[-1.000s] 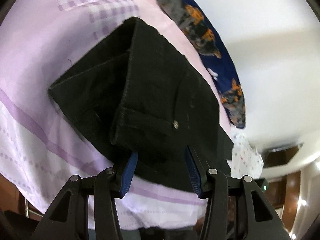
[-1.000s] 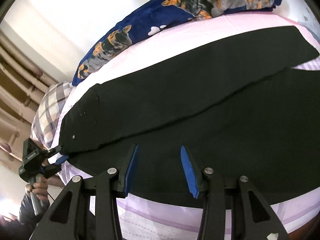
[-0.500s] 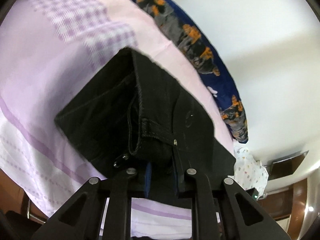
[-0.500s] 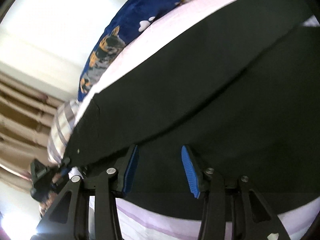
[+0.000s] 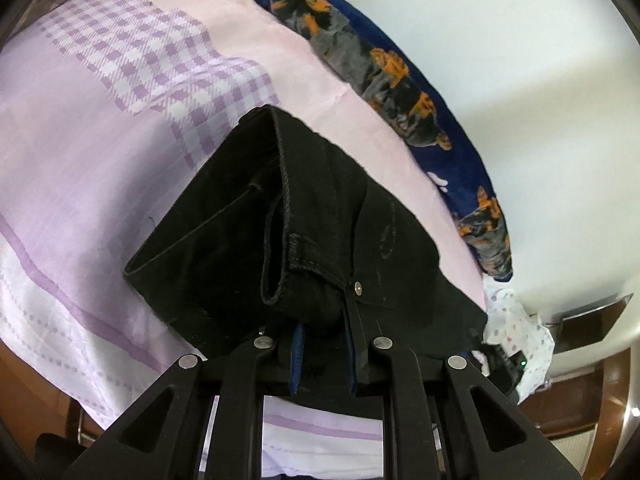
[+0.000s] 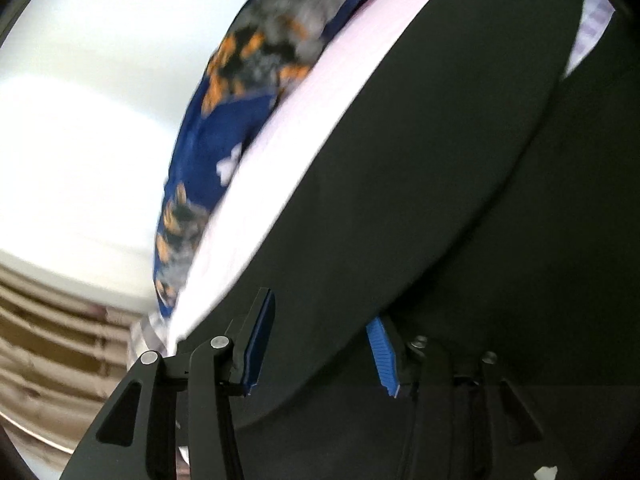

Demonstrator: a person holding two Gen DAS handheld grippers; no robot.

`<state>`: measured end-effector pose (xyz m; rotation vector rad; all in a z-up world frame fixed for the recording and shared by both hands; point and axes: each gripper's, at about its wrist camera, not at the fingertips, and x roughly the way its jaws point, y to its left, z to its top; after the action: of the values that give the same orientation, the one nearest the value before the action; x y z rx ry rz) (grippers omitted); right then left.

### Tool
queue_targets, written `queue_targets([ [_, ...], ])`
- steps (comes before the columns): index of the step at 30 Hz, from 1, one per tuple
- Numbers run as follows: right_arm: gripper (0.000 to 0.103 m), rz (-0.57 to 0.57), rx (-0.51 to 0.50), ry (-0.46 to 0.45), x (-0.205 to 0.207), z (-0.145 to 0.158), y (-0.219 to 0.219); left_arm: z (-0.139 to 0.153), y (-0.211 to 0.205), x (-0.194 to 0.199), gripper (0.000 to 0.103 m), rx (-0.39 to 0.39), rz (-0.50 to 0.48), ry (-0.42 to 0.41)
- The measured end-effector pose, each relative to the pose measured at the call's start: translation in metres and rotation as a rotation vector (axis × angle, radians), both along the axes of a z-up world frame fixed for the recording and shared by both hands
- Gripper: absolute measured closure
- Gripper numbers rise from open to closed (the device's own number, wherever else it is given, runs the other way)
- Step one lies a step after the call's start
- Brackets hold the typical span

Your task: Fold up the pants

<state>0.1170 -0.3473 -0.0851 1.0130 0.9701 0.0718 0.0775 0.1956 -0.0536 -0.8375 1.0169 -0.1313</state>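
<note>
Pants (image 5: pixel 320 216) waistband between left gripper (image 5: pixel 323 356) pads; right gripper (image 6: pixel 322 350) astride leg edge

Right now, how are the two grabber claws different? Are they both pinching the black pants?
The left gripper is shut on the black pants, pinching the waistband by the metal rivet. The right gripper is open: its blue pads stand wide apart with pants cloth between them, not pinched. The left view is sharp; the right view is blurred. Both have black frames and blue pads, and both are at the pants on the purple bedsheet.
</note>
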Motion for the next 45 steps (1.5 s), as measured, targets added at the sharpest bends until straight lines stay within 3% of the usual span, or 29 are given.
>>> queue_targets([
  [3,0.067,-0.046,-0.085,0.002,0.006,0.006,-0.021,-0.002,-0.002,0.002,0.086,0.035,-0.014,0.019],
  [5,0.089,-0.063,-0.107,0.011,0.008,0.006,-0.034,-0.003,-0.004,0.005,0.086,0.052,-0.024,0.031],
  [8,0.097,-0.084,-0.147,0.015,0.006,0.012,-0.046,-0.006,-0.004,0.008,0.086,0.068,-0.043,0.047],
  [11,0.098,-0.064,-0.221,0.018,0.001,0.025,-0.045,-0.006,-0.005,0.011,0.087,0.095,-0.08,0.055],
  [15,0.098,-0.003,-0.423,-0.006,-0.024,0.063,-0.025,-0.003,-0.001,0.019,0.087,0.138,-0.157,0.059],
  [24,0.099,0.03,-0.527,0.046,-0.094,0.096,-0.004,-0.001,0.008,0.023,0.087,0.22,-0.359,0.047],
  [31,0.099,0.052,-0.519,0.141,-0.113,0.075,0.004,-0.016,0.012,0.018,0.087,0.258,-0.41,0.054],
  [36,0.099,0.072,-0.481,0.223,-0.113,0.044,0.003,-0.015,-0.001,0.014,0.082,0.371,-0.43,0.041],
  [42,0.092,0.026,-0.352,0.187,-0.117,0.037,-0.008,-0.001,-0.004,0.004,0.07,0.42,-0.438,0.042],
  [45,0.092,-0.001,-0.278,0.161,-0.12,0.034,-0.013,0.009,-0.001,-0.007,0.068,0.477,-0.427,0.047],
])
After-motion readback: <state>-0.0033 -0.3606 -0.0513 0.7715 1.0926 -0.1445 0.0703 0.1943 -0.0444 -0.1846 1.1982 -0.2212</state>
